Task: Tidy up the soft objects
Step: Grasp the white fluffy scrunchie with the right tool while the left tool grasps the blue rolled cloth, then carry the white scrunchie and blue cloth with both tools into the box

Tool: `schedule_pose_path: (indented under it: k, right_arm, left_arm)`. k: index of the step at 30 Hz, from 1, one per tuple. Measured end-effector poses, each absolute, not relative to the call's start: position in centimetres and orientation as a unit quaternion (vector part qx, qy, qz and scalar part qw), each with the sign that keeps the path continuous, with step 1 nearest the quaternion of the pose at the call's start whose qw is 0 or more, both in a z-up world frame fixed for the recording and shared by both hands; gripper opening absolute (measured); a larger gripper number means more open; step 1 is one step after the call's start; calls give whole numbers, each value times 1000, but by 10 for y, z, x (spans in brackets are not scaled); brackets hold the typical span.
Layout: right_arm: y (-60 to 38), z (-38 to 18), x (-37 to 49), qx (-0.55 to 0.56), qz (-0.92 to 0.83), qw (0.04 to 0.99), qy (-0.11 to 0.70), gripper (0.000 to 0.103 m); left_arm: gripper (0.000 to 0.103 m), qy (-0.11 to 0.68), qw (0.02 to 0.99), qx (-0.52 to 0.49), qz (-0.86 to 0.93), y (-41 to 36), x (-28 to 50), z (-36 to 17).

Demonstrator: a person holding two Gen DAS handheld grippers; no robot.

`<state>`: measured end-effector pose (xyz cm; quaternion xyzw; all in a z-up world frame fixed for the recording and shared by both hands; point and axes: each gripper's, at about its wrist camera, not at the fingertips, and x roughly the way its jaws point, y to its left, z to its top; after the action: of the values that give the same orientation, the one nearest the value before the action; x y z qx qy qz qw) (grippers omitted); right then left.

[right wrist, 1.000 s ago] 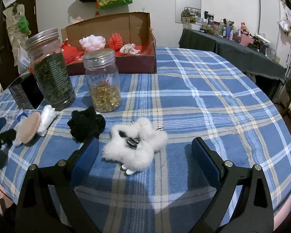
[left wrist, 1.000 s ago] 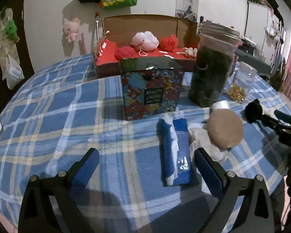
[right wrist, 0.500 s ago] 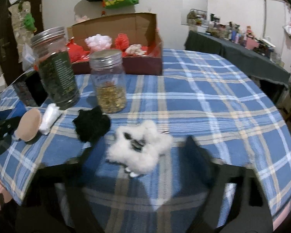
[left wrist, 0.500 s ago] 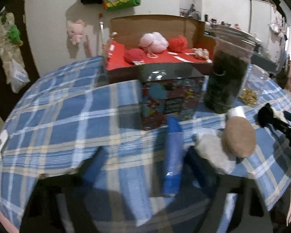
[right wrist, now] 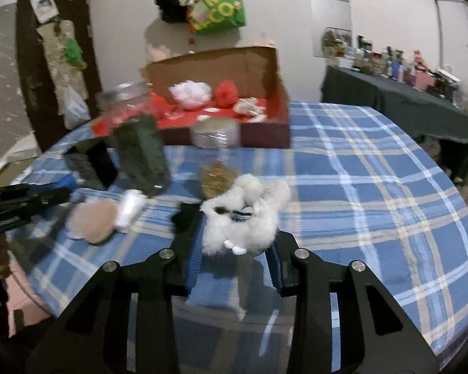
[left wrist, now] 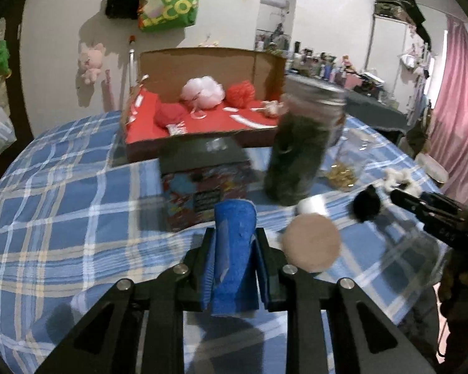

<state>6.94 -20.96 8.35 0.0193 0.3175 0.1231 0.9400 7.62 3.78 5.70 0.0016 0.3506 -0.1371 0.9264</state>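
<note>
Your left gripper (left wrist: 232,246) has just been closing its jaws, and now they squeeze the rolled blue soft cloth (left wrist: 234,258) low in the middle of the left view. The roll sticks up between the jaws, above the desk with the blue checked cover (left wrist: 62,218). Just right of it lies a round tan powder puff (left wrist: 310,246).

Your right gripper (right wrist: 234,249) has just been closing too. Its jaws now hold the fluffy white hair clip (right wrist: 243,215) in the middle of the right view. A small black fuzzy thing (right wrist: 184,218) peeks out at its left.

The open brown cardboard box with a red inside (left wrist: 209,115) sits far back, upper middle, with pink and red puffs in it.
</note>
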Motion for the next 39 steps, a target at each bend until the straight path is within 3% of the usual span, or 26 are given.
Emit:
schedule_pose_path:
  k: [23,39]
  right_arm:
    - [-152,84,72,19,224,921,317,34]
    - [-195,86,71,37,179,926,331,34]
  left_arm:
    - [25,339,917,-12,-209,-7,81,68]
    - [25,358,920,-49,-155,46,80,58]
